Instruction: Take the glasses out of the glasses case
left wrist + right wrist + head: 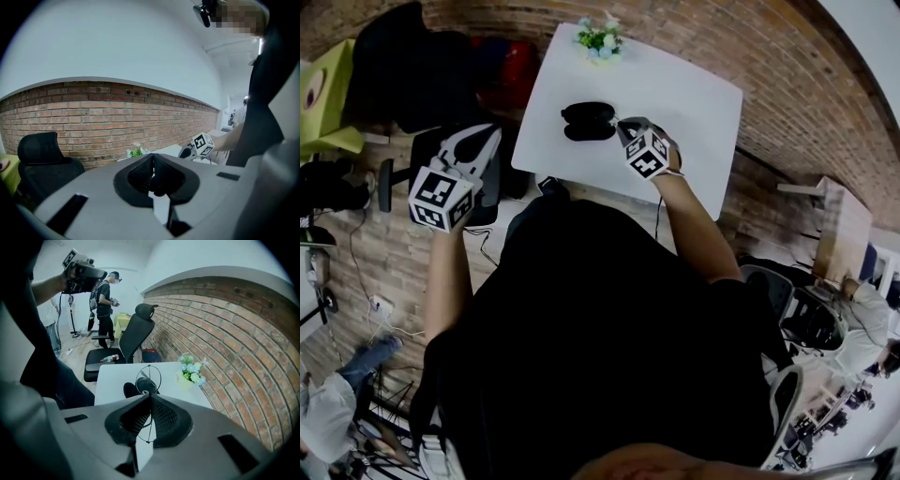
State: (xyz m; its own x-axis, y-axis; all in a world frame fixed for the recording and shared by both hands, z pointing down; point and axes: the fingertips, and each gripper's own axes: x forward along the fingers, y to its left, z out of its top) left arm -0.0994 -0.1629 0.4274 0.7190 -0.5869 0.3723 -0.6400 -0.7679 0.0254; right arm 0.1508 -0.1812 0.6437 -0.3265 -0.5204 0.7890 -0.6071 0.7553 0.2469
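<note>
An open black glasses case point(589, 120) lies on the white table point(694, 103). My right gripper point(625, 126) hovers just right of the case, shut on thin round wire-rimmed glasses point(149, 377). In the right gripper view one lens ring stands above the closed jaws of the right gripper point(150, 397), and the case point(132, 389) lies on the table behind it. My left gripper point(474, 142) is held up off the table's left side over a chair. The left gripper point(153, 169) is shut with nothing in it.
A small pot of flowers point(600, 39) stands at the table's far edge by the brick wall. A black office chair point(450, 173) with a bottle point(110, 358) on its seat stands left of the table. People stand farther off in the room point(105, 298).
</note>
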